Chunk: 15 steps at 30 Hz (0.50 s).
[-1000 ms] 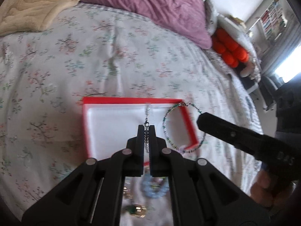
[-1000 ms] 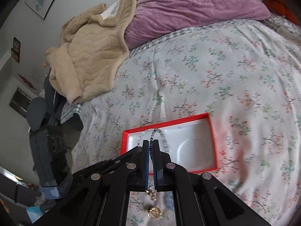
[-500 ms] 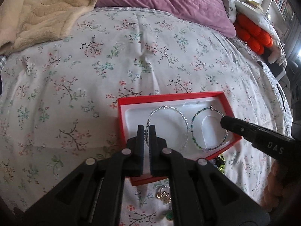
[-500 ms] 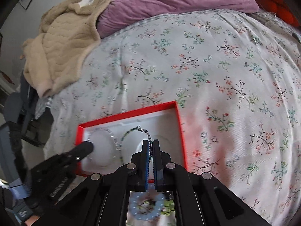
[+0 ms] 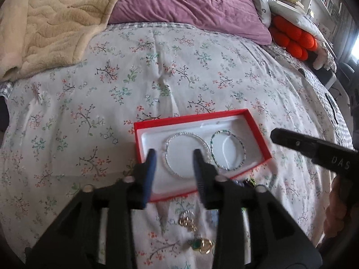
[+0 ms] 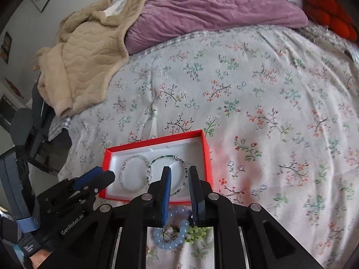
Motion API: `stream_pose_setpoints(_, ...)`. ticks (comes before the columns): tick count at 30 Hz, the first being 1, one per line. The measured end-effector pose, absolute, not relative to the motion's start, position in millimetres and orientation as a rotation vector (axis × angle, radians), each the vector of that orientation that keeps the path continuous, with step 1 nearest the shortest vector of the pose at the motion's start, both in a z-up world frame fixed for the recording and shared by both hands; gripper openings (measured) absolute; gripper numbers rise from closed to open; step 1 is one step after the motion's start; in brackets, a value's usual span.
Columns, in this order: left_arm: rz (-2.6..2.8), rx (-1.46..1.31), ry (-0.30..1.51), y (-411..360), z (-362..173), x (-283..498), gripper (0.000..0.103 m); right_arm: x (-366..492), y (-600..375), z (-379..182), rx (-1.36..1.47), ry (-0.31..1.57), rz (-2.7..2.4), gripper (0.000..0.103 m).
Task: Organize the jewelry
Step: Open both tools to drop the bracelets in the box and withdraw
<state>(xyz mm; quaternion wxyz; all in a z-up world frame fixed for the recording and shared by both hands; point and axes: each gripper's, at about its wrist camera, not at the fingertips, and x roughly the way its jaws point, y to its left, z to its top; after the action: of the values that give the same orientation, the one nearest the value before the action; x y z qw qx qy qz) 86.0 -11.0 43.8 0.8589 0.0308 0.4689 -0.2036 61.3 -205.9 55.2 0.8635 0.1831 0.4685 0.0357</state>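
Left wrist view: left gripper [image 5: 174,157] spread wide, nothing between the blue-padded fingers [image 5: 149,168], tips hovering over the near-left part of the red box [image 5: 190,119] just below frame centre. Inside the box, on its white liner, two hoops lying flat side by side: silver beaded bracelet [image 5: 187,154] on the left, framed between the open fingers, and green beaded bracelet [image 5: 227,149] on the right, the two rims touching or nearly so. Not touched by either finger, as far as can be told. At right edge of frame, right gripper [image 5: 277,135] seen side-on, its tip just beyond the box's right wall. Below the box, between the gripper's arms at bottom centre, a gold chain piece [image 5: 187,220] and a gold ring with green stone [image 5: 202,244] loose on the floral bedspread [image 5: 157,67].

Right wrist view: right gripper [image 6: 179,174] parted moderately, narrower than the left, empty, fingertips over the near-right part of the red box [image 6: 207,154] and above the green beaded bracelet [image 6: 167,158]; contact not clear. Silver beaded bracelet [image 6: 134,172] to its left. Left gripper [image 6: 105,176] entering from lower left, tip at the box's left end. Near the bottom, between the arms, a pale blue bead bracelet [image 6: 170,231] and a lime green bead piece [image 6: 197,232] on the bedspread. Beige blanket [image 6: 85,51] upper left, purple duvet [image 6: 213,4] along the top.
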Motion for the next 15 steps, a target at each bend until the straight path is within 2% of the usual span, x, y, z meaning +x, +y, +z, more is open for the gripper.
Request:
stream_pose_setpoints(2,-0.421,0.067,0.987,-7.2,47.4,78.6,0.054,55.0,-206.9,61.8,0.377,0.972,0.078,0.019)
stream_pose_setpoints(5,-0.413,0.065,1.000,-0.6,50.1,68.5,0.063,47.5,-205.5,67.6,0.357,0.969,0.079,0.027)
stream_pose_setpoints(6,-0.413,0.065,1.003,1.3,50.8,64.7,0.065,44.7,-204.6,69.4,0.347,0.968,0.079,0.037)
stream_pose_setpoints(7,-0.408,0.068,1.005,3.0,51.5,60.7,0.070,40.9,-203.5,71.3,0.338,0.964,0.080,0.053)
stream_pose_setpoints(8,-0.399,0.074,1.008,5.4,51.7,56.5,0.074,36.2,-202.6,73.2,0.332,0.956,0.081,0.058)
stream_pose_setpoints(11,-0.377,0.086,1.030,12.7,51.0,46.3,0.081,25.0,-199.0,77.3,0.305,0.957,0.091,0.061)
stream_pose_setpoints(15,-0.357,0.056,1.081,25.8,46.7,36.7,0.083,10.8,-195.2,78.7,0.272,0.960,0.067,0.072)
